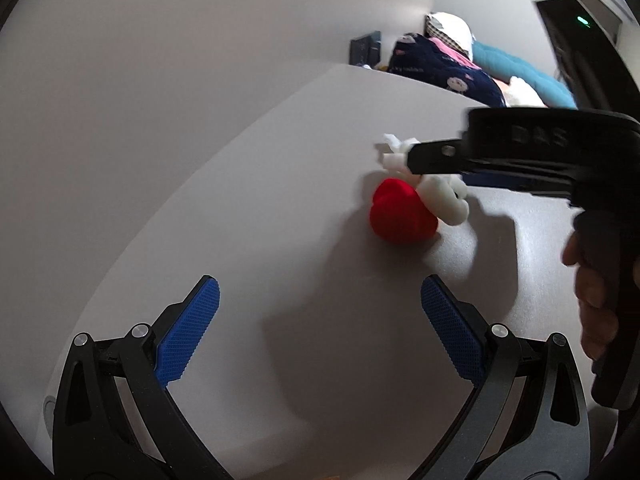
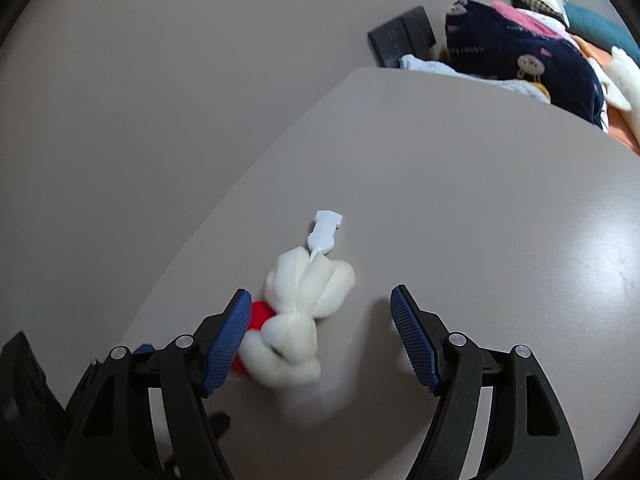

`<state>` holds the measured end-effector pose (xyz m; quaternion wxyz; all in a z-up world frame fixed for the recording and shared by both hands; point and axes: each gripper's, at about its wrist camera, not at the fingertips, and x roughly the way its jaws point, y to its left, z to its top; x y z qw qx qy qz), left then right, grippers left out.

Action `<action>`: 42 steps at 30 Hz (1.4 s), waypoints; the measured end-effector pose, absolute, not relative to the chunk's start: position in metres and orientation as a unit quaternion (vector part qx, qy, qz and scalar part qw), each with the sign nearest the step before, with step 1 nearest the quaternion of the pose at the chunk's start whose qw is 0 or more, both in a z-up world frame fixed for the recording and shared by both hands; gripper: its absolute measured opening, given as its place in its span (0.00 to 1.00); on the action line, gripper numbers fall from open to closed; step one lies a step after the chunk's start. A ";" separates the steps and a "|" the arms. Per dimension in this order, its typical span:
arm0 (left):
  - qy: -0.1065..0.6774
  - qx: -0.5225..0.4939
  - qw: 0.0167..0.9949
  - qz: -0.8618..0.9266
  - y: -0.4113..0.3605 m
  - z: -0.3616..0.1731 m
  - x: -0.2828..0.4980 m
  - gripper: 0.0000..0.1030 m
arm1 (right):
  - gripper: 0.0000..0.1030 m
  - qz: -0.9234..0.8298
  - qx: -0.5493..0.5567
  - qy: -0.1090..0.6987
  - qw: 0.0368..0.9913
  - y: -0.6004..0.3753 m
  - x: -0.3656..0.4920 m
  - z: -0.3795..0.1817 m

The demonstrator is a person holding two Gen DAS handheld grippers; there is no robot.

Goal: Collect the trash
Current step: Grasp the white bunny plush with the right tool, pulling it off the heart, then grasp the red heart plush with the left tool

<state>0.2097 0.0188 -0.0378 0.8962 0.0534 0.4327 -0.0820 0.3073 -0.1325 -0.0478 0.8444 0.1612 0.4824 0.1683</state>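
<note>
**A:** What is the thing on the table?

**B:** A small soft toy (image 2: 298,320), white and plush, with a red heart (image 1: 402,216) tucked against it and a white plastic tag (image 2: 325,232) on a thin stalk at its far end. It lies on a plain grey table (image 2: 480,200), toward the near side.

**A:** Which way does it lie from the grippers?

**B:** The right gripper (image 2: 320,336) is almost on it. The toy sits between the blue pads (image 2: 414,344), pressed toward the left one, with bare table between it and the right pad. Its long axis runs away from the gripper, tag end farthest, tilted slightly right. The jaws are spread wide and grip nothing. I judge that closing them would pinch the toy across its narrow width, off centre.

**A:** And the left one?

**B:** The left gripper (image 1: 320,328) hangs well back, also spread wide and empty. From its camera the toy lies ahead and to the right, so the right hand is clearly nearer.

**A:** What can't you make out?

**B:** The toy is blurred in the right view, so its exact form is uncertain. The left pad covers most of the heart there. In the left view the right gripper's black body hides part of the white plush. I see no bin or bag for the trash. Beyond the table's far edge is a heap of bedding (image 2: 528,60), partly cut off.
</note>
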 end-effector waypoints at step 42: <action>0.431 0.056 0.896 -0.094 -0.026 -0.044 0.238 0.46 | 0.24 0.151 0.163 0.452 0.864 -0.193 0.310 -0.032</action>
